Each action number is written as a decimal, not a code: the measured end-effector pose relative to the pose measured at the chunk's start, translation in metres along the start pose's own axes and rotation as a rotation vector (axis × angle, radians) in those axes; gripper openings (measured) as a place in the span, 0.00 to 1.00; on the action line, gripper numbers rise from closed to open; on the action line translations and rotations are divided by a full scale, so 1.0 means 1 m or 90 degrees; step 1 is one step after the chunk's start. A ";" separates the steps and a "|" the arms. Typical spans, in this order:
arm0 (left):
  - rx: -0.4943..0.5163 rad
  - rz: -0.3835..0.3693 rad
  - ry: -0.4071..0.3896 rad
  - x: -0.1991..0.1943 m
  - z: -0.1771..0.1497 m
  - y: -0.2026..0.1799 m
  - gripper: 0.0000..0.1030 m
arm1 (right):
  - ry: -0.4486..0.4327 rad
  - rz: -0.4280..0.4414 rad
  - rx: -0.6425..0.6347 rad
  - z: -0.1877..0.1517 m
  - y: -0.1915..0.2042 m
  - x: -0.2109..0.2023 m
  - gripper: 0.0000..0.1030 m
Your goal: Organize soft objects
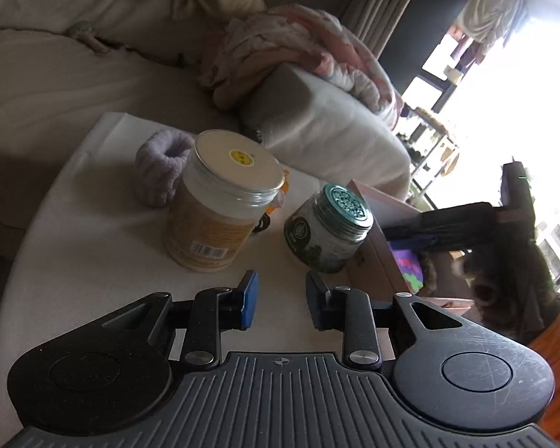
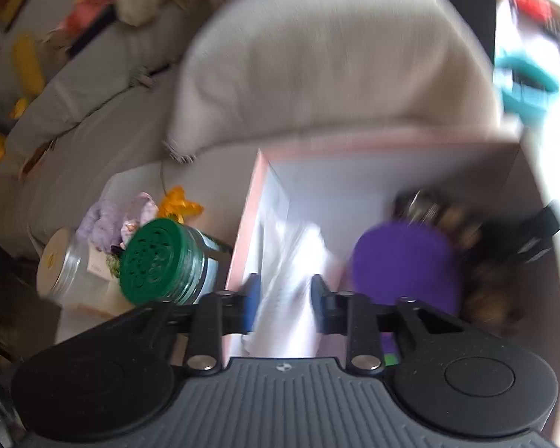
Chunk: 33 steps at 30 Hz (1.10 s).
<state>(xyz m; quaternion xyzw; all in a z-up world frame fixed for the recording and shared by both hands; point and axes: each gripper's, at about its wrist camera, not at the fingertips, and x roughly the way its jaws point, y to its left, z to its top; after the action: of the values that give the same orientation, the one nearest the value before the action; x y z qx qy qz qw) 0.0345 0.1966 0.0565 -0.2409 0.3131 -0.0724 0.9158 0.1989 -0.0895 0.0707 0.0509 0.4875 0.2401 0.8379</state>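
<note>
A lilac fluffy band (image 1: 160, 171) lies on the white table (image 1: 74, 242) behind a tall clear jar (image 1: 220, 201). Beside that jar stands a small green-lidded jar (image 1: 328, 231). My left gripper (image 1: 282, 287) is open just in front of the two jars, with nothing between its fingers. My right gripper (image 2: 283, 291) hovers open over the pink-walled box (image 2: 257, 201); a white cloth (image 2: 291, 257) in the box shows in the gap between its fingers. A purple round thing (image 2: 403, 261) and dark furry items (image 2: 492, 298) also lie in the box. More soft pieces, lilac (image 2: 97, 224) and orange (image 2: 177, 203), sit behind the jars.
A grey sofa cushion (image 2: 328, 56) rises right behind the table and box. A pink patterned blanket (image 1: 298, 48) is heaped on the sofa arm. The box (image 1: 373, 261) stands just right of the green-lidded jar (image 2: 160, 261). A bright window (image 1: 522, 93) is at the right.
</note>
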 end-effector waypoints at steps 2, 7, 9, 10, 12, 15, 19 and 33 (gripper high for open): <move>0.004 -0.012 -0.008 0.000 -0.002 -0.001 0.30 | -0.055 -0.024 -0.056 -0.005 0.001 -0.030 0.45; 0.006 -0.040 0.002 0.009 -0.006 -0.005 0.30 | -0.162 -0.159 -0.120 0.004 -0.017 -0.068 0.44; 0.009 -0.045 0.007 0.012 -0.006 -0.007 0.30 | -0.169 -0.204 -0.108 0.007 -0.030 -0.065 0.24; 0.009 -0.045 0.007 0.012 -0.006 -0.007 0.30 | -0.169 -0.222 -0.097 0.008 -0.036 -0.061 0.19; 0.007 -0.042 0.008 0.013 -0.007 -0.006 0.30 | -0.158 -0.240 -0.062 0.007 -0.048 -0.051 0.16; 0.003 -0.032 0.012 0.014 -0.008 -0.003 0.30 | -0.116 -0.171 0.006 0.003 -0.061 -0.041 0.16; -0.008 -0.020 0.010 0.014 -0.008 0.002 0.30 | -0.058 0.007 0.096 -0.005 -0.071 -0.037 0.16; -0.022 0.068 -0.068 -0.012 0.043 0.037 0.30 | -0.204 0.077 0.066 0.008 0.039 -0.091 0.32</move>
<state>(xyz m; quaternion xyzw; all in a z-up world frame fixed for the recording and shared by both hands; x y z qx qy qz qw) 0.0502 0.2495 0.0741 -0.2434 0.2772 -0.0050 0.9295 0.1546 -0.0957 0.1595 0.1611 0.3556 0.2536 0.8850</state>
